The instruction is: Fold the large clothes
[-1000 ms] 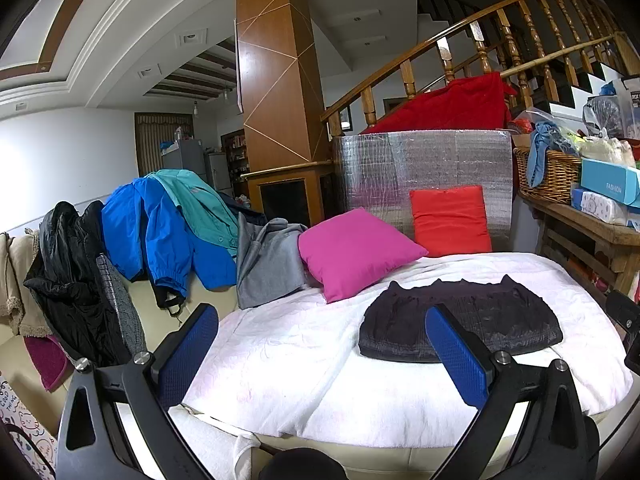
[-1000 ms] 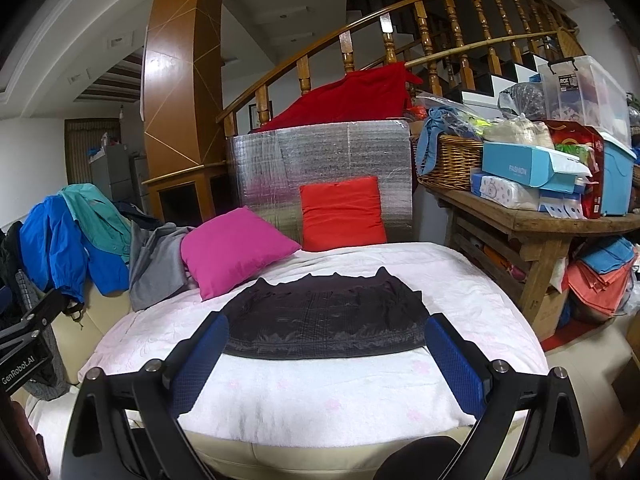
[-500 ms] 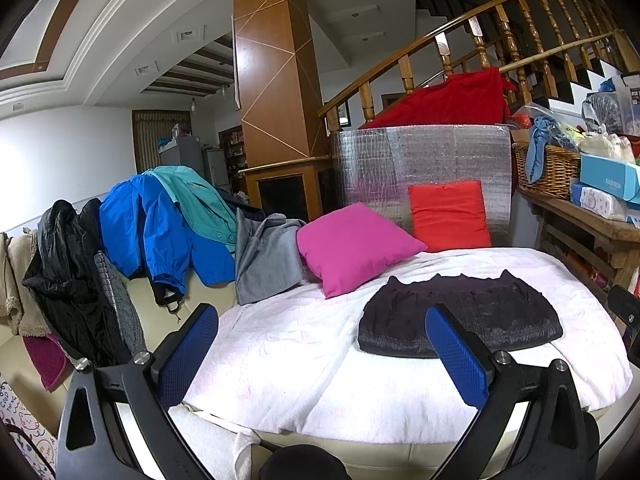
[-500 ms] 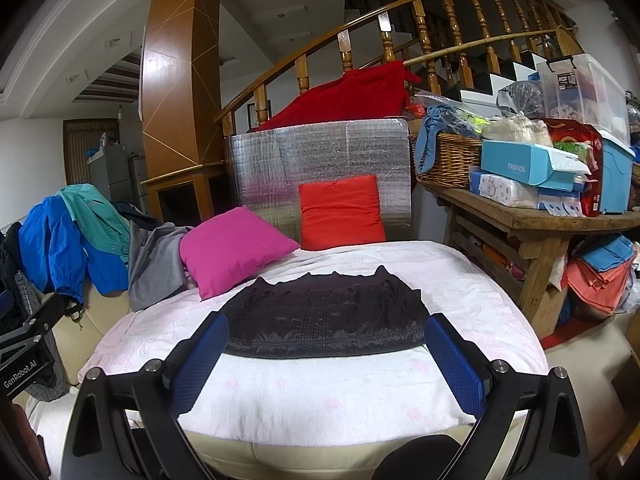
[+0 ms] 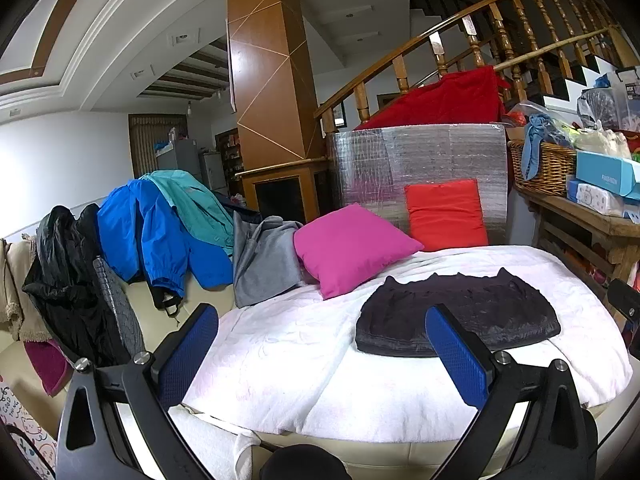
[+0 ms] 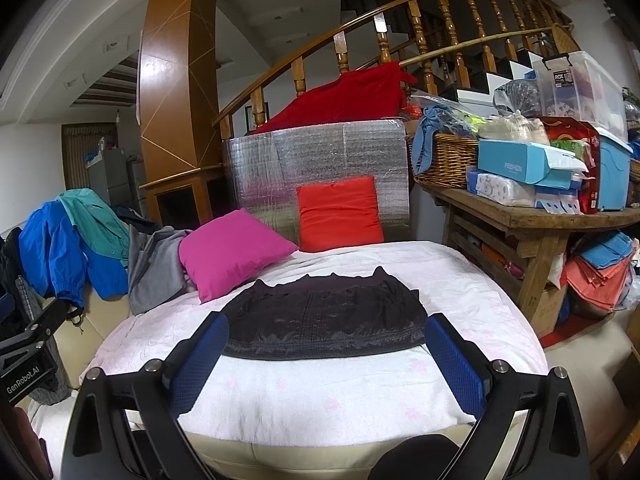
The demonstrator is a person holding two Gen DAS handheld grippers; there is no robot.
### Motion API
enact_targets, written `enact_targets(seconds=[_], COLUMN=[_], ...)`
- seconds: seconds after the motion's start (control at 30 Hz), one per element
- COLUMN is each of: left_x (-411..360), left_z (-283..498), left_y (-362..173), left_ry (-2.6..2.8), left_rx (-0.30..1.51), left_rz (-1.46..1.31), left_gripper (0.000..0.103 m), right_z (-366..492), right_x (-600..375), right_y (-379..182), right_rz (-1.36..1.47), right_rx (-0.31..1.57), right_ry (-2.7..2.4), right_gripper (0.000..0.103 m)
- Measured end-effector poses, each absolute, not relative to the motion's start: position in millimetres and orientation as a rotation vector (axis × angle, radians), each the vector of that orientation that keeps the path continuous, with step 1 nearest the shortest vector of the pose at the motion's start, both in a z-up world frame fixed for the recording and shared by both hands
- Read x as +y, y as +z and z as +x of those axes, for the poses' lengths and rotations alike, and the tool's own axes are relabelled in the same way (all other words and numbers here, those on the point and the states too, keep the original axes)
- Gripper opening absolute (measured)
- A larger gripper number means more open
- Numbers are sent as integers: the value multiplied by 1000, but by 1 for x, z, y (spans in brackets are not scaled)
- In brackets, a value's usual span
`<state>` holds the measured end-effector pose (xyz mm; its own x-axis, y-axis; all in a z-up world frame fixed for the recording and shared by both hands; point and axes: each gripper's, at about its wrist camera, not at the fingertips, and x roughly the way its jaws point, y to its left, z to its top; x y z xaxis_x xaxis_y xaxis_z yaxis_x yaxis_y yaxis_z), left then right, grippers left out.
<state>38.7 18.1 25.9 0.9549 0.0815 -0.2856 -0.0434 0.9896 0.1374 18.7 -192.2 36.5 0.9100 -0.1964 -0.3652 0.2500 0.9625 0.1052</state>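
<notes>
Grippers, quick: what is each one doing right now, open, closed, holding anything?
Left gripper: open, holding nothing.
Right gripper: open, holding nothing, short of the dark garment.

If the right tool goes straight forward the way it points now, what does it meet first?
Most likely the dark folded garment on the white bed cover. The open right tool frames it, nothing between. Depth is hard to judge.

Even, soft indoor light, sharp centrally; fisheye bending and black corners, with perhaps slight edge blur.

Matt dark cloth garment [image 6: 324, 320]; glossy wood pillar [image 6: 176, 92]
</notes>
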Motion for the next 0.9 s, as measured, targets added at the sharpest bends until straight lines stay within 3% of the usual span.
enact_targets(seconds=[0.47,0.9], left_x=[14,-11], left_z=[46,75], left_y=[24,13], left_ry=[50,20], left_rx=[312,355], left_rz=[115,129], left_gripper=[103,103], right_z=[24,79], right_x=[-193,-213], right_y=[33,22], right_rz=[146,138], right_rx=[388,587], right_ry=[-259,-372], right_gripper=[100,100])
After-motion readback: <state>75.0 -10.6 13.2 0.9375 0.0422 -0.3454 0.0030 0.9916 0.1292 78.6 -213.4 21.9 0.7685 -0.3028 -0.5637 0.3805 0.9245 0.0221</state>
